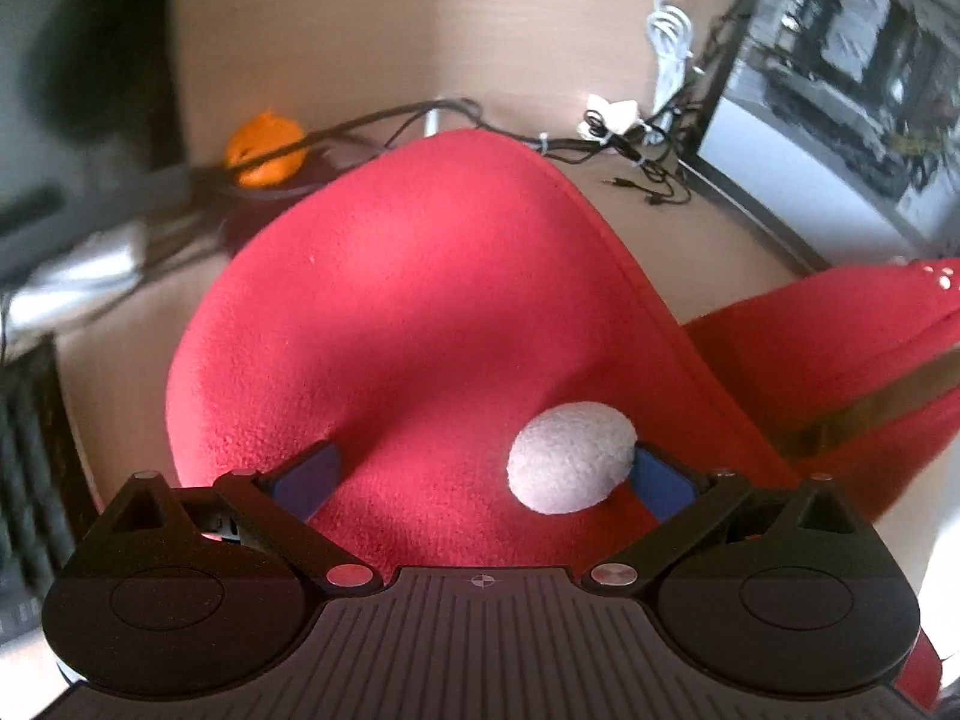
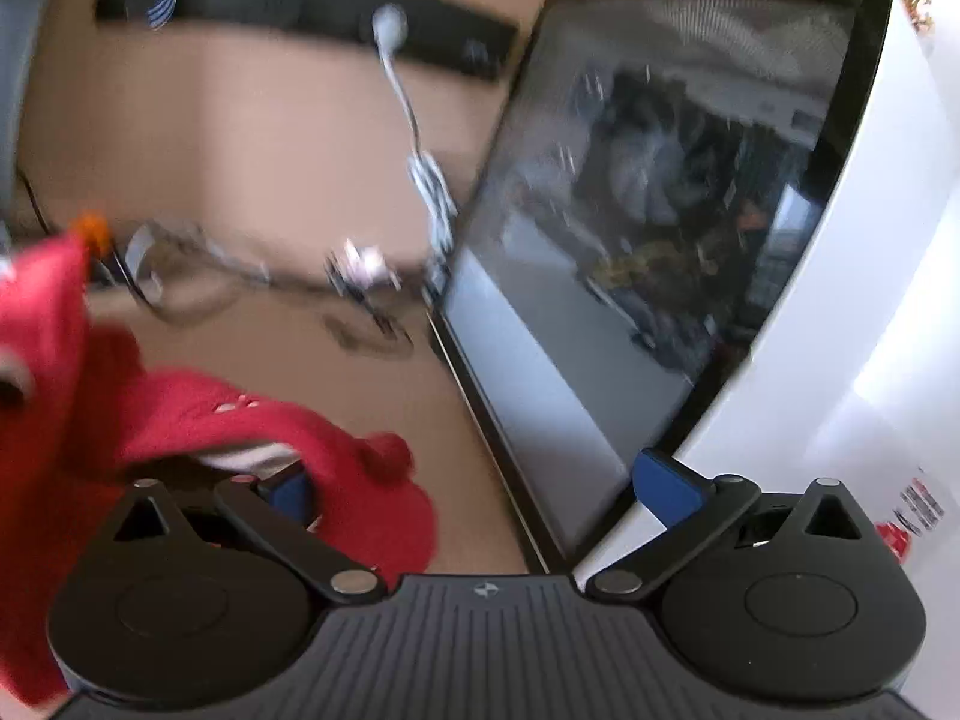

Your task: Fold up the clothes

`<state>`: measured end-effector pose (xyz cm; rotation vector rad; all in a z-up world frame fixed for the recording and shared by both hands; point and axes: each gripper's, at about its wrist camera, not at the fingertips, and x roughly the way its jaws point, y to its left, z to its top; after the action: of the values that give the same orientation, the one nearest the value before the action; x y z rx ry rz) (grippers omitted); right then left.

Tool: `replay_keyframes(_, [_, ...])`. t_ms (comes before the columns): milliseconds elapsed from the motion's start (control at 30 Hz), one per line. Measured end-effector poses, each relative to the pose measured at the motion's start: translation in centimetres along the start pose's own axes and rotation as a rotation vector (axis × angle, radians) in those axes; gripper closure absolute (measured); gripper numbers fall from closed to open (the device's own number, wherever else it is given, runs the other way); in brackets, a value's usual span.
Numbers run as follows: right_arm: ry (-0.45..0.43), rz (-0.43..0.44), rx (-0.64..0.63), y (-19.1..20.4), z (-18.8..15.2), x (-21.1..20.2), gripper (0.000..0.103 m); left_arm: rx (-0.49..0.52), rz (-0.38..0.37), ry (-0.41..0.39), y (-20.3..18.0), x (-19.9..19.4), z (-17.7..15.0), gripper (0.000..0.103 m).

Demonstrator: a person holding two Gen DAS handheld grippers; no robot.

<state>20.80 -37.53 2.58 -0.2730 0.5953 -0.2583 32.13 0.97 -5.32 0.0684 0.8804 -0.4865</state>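
A red fleece garment [image 1: 408, 300] is bunched up on the tan table [image 1: 648, 228], with a white round patch [image 1: 570, 456] on it. My left gripper [image 1: 486, 477] is open right over the fleece, its blue pads [image 1: 312, 474] spread wide on either side of a raised fold. A second part of the garment [image 1: 840, 360] trails off to the right. In the right wrist view the red garment [image 2: 180, 414] lies at the lower left, blurred, and covers the left pad. My right gripper [image 2: 480, 486] is open, with nothing between its fingers.
A dark monitor [image 2: 660, 210] leans at the right, close to my right gripper's right finger. Black cables [image 1: 600, 141], a white cord [image 1: 669, 54] and an orange object [image 1: 264, 150] lie behind the garment. A keyboard [image 1: 30, 450] sits at the far left.
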Motion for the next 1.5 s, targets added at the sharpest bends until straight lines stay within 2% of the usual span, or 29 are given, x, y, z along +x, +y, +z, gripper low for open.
replay_keyframes(67, [0.032,-0.007,0.013,-0.6,-0.4,0.7,0.0,0.009,0.003,-0.007,-0.6,-0.2,0.2,0.0])
replay_keyframes(200, [0.049,0.005,-0.015,-0.7,-0.5,1.7,0.0,0.08,-0.19,-0.062,-3.9,-4.2,-0.7,0.0])
replay_keyframes(267, [0.07,0.034,-0.049,0.1,-0.4,2.1,0.0,0.173,-0.304,-0.075,-6.5,-5.8,-1.7,0.0])
replay_keyframes(333, [0.118,0.088,-0.052,1.1,-0.8,2.9,0.0,0.269,-0.336,-0.059,-9.0,-5.9,-3.2,0.0])
replay_keyframes(400, [0.167,0.128,-0.051,2.1,-1.2,3.8,0.0,0.278,-0.31,0.016,-10.0,-4.4,-4.7,0.0])
replay_keyframes(467, [0.198,0.119,-0.069,3.0,-1.7,4.1,0.0,0.244,-0.282,0.073,-10.0,-3.3,-6.1,0.0])
replay_keyframes(567, [0.223,0.111,-0.094,3.8,-2.4,3.5,0.0,0.256,-0.24,0.07,-10.0,-3.6,-8.0,0.0])
replay_keyframes(733, [0.166,0.122,-0.03,2.7,-2.7,-0.1,0.0,0.293,-0.185,0.107,-9.0,-6.5,-10.5,0.0])
replay_keyframes(800, [0.181,0.101,-0.045,2.8,-2.9,-0.6,0.0,0.268,-0.164,0.096,-8.3,-7.7,-11.4,0.0])
replay_keyframes(867, [0.202,0.044,-0.08,3.0,-3.0,-0.4,0.0,0.228,-0.148,0.068,-8.4,-8.6,-11.3,0.0])
replay_keyframes(967, [0.081,0.011,-0.047,2.5,-0.1,-3.0,0.0,0.246,-0.207,-0.083,-10.2,-10.9,-9.5,0.0])
replay_keyframes(1033, [-0.003,0.037,-0.06,2.9,1.9,-5.0,0.0,0.331,-0.239,-0.2,-12.4,-12.4,-8.1,0.0])
replay_keyframes(1100, [-0.066,0.053,-0.093,3.7,3.4,-6.5,0.0,0.464,-0.25,-0.317,-15.2,-13.2,-6.9,0.0])
replay_keyframes(1200, [-0.085,0.037,-0.147,5.0,3.6,-6.9,0.0,0.665,-0.21,-0.444,-19.1,-11.9,-6.7,0.0])
replay_keyframes(1300, [-0.076,0.025,-0.134,4.8,3.2,-7.1,0.0,0.746,-0.179,-0.437,-21.3,-8.7,-6.6,0.0])
replay_keyframes(1400, [-0.061,0.028,-0.115,4.0,2.6,-6.9,0.0,0.752,-0.17,-0.398,-22.0,-6.6,-6.3,0.0])
replay_keyframes(1500, [-0.038,0.042,-0.099,3.2,1.7,-6.4,0.0,0.761,-0.193,-0.369,-22.0,-5.1,-6.4,0.0])
